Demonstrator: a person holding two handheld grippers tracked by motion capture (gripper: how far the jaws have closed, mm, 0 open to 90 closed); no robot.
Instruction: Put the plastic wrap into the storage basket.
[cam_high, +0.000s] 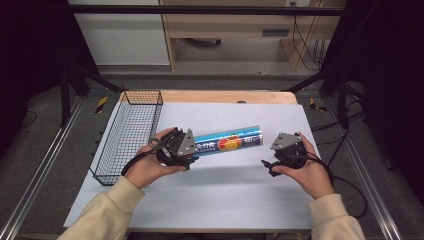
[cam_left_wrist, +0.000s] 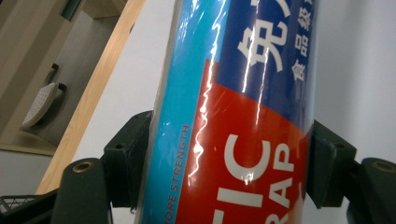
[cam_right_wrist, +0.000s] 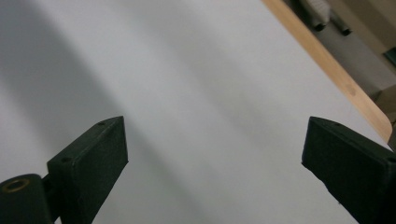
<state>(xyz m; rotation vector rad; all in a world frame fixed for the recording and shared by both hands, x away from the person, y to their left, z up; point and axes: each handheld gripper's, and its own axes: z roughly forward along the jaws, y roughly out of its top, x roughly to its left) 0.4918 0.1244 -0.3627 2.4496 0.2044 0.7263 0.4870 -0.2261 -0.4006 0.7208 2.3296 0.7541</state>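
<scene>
A long roll of plastic wrap (cam_high: 227, 142) in a shiny blue and red sleeve is held above the white table cover, slanting up to the right. My left gripper (cam_high: 189, 148) is shut on its left end. In the left gripper view both black jaws press the sides of the roll (cam_left_wrist: 233, 121), and the left gripper (cam_left_wrist: 224, 168) has it clamped between them. My right gripper (cam_high: 269, 164) is held just right of the roll's free end, apart from it. Its jaws stand wide open in the right gripper view, right gripper (cam_right_wrist: 215, 154), with bare white cover between them.
A black wire basket (cam_high: 129, 134) stands along the table's left side, beside my left hand. The white cover (cam_high: 225, 195) spreads over the wooden table, whose edge (cam_high: 225, 96) shows at the back. A dark metal frame stands around the table.
</scene>
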